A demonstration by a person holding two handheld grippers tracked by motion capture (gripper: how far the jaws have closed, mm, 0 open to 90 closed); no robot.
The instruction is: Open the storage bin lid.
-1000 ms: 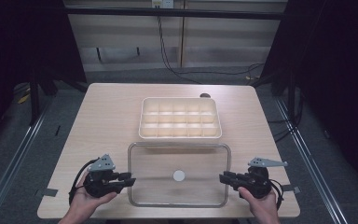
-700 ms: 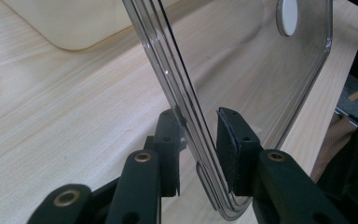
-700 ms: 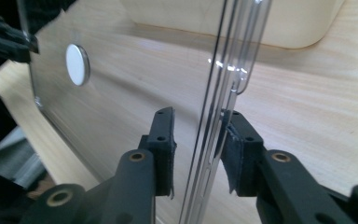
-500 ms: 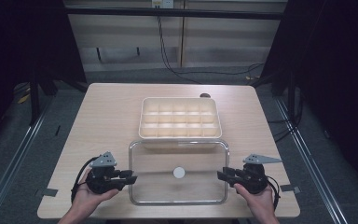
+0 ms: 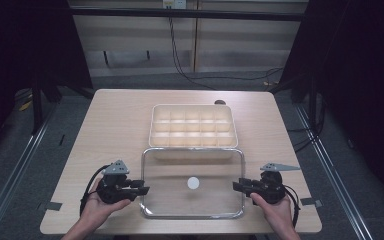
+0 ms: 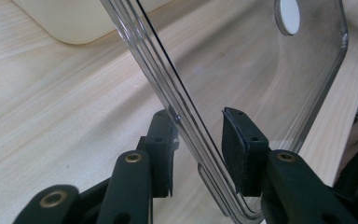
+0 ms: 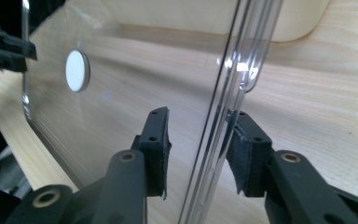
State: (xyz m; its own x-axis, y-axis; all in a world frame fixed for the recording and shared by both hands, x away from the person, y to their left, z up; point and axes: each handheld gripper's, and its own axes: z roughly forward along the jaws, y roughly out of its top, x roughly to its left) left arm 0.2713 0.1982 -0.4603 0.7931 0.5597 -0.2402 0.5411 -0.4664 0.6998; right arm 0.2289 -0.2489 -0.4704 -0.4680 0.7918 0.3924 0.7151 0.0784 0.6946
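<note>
A clear plastic lid (image 5: pixel 192 183) with a white round spot (image 5: pixel 193 183) at its middle sits on the near half of the wooden table (image 5: pixel 115 115), its far edge just at the front wall of a cream compartment tray (image 5: pixel 193 126) that stands at the table's centre.

The left gripper (image 5: pixel 139 188), held in the person's left hand (image 5: pixel 100 205), reaches in from the lid's left side. In the left gripper view its jaws stand apart on either side of the lid's ridged rim (image 6: pixel 177 100); the rim runs up between the pads, touching or nearly touching the left pad (image 6: pixel 165 154), with a gap to the right one (so the grip is not closed on it).

The right gripper (image 5: pixel 239 186), in the right hand (image 5: pixel 275 207), comes in from the lid's right side. In the right gripper view its jaws also straddle the rim (image 7: pixel 223 116), spread fairly wide, the rim lying close to the right pad (image 7: pixel 242 149) and clear of the left.

The lid's rim appears raised off the wood in both gripper views, though whether it rests on the table elsewhere cannot be told. Cables (image 5: pixel 180 55) trail on the floor beyond the table.
</note>
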